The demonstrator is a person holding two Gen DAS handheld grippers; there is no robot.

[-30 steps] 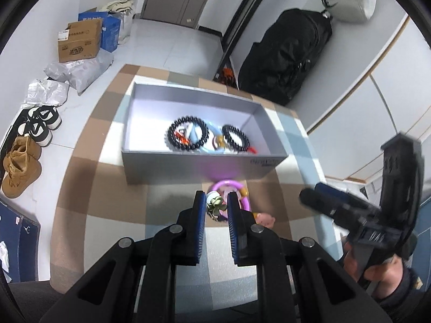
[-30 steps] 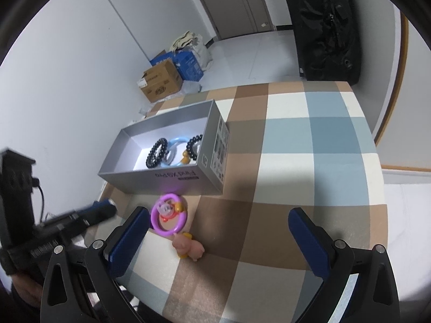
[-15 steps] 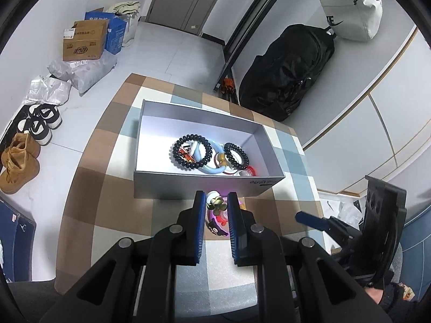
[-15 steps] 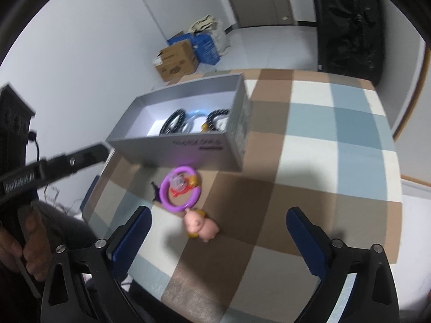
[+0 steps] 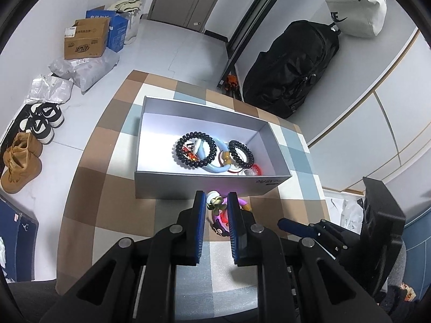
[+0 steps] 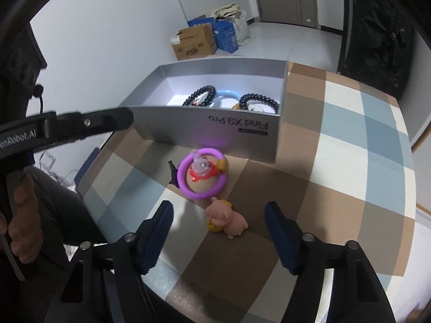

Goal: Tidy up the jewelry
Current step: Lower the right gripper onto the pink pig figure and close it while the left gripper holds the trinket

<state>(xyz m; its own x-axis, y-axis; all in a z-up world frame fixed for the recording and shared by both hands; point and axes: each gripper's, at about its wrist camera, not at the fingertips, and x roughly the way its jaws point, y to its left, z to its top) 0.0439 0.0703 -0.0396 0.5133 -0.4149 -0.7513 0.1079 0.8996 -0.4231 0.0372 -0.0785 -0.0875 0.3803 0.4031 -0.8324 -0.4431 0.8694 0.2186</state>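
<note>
While you hold both tools tilted down over the checked surface [image 6: 350,123], the scene reads so:

Left gripper [image 5: 214,210]: lower centre of the left wrist view, pointing down toward the near wall of the grey box [image 5: 204,188]; your jaws are clamped on a small green-and-white charm [image 5: 214,204].

Right gripper [image 6: 218,216]: bottom of the right wrist view, angled down at the surface; its jaws have just been closing yet stand apart, with the pink pig charm [image 6: 229,219] between them and no pad touching it.

Your left hand [image 6: 23,215]: at the left edge of the right wrist view, wrapped round the tool's handle.

Pig charm: lying on its side, long axis running from upper left to lower right of the frame, snout to the upper left.

Purple ring [image 6: 202,176]: flat on the surface just above the pig, beside the box wall.

Box: long axis across the frame; bead bracelets [image 5: 195,152] and a light blue ring [image 5: 218,165] lie inside.
</note>
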